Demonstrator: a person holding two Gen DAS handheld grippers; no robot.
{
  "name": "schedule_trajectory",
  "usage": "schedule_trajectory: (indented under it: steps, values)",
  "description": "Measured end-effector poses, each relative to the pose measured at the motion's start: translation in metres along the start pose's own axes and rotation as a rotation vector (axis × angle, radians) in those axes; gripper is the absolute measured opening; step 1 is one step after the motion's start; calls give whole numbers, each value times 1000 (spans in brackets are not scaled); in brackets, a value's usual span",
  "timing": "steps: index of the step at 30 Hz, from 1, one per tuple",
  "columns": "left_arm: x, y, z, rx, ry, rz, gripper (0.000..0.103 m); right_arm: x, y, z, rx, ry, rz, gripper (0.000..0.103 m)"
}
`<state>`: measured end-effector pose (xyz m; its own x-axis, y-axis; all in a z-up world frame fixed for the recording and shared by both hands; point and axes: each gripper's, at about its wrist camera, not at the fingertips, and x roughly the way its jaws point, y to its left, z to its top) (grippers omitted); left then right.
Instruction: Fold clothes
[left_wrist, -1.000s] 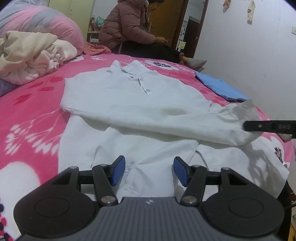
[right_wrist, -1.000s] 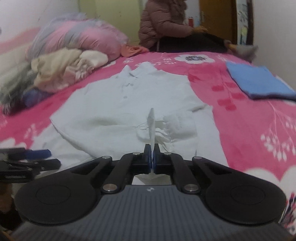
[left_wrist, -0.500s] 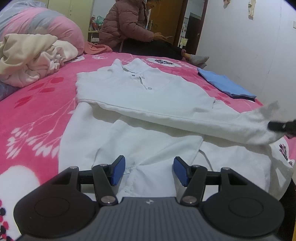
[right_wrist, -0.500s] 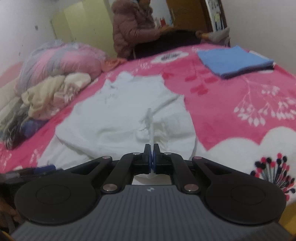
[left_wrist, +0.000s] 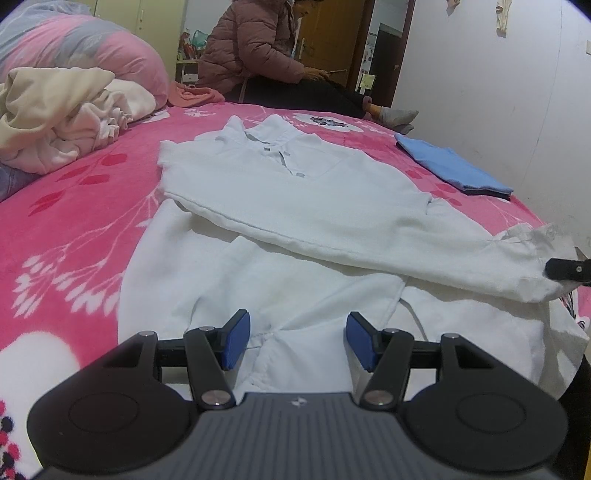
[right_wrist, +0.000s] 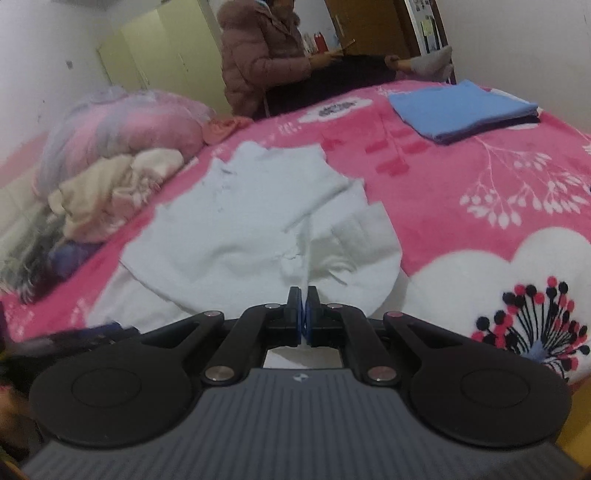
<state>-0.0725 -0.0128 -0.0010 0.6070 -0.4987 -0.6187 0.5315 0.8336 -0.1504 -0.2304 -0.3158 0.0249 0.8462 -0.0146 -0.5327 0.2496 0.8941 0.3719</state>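
A white collared shirt (left_wrist: 295, 192) lies spread on the pink floral bed, collar at the far end, one long sleeve (left_wrist: 388, 254) drawn across its body toward the right. My right gripper (right_wrist: 304, 314) is shut on that sleeve's cuff (right_wrist: 299, 258); in the left wrist view its black tip (left_wrist: 569, 269) shows at the right edge by the cuff. My left gripper (left_wrist: 297, 341) hovers open just above the shirt's near hem, nothing between its blue pads (left_wrist: 236, 339).
A folded blue garment (left_wrist: 454, 170) lies at the right side of the bed (left_wrist: 74, 229). A heap of cream and pink clothes (left_wrist: 62, 122) and a pink duvet sit at the left. A person in a puffy jacket (left_wrist: 255, 51) sits at the far edge.
My right gripper has pulled the sleeve cuff further right across the shirt and rolled, tilting its view. The left gripper has stayed put and open.
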Motion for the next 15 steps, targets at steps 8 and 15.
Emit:
schedule_trajectory:
  steps: [8,15]
  values:
    - [0,1,0,-4,-2,-7,59,6,-11,-20,116,115,-4,4]
    - [0,3,-1,-9,-6,-10,59,-21,-14,-4,132,52,1,20]
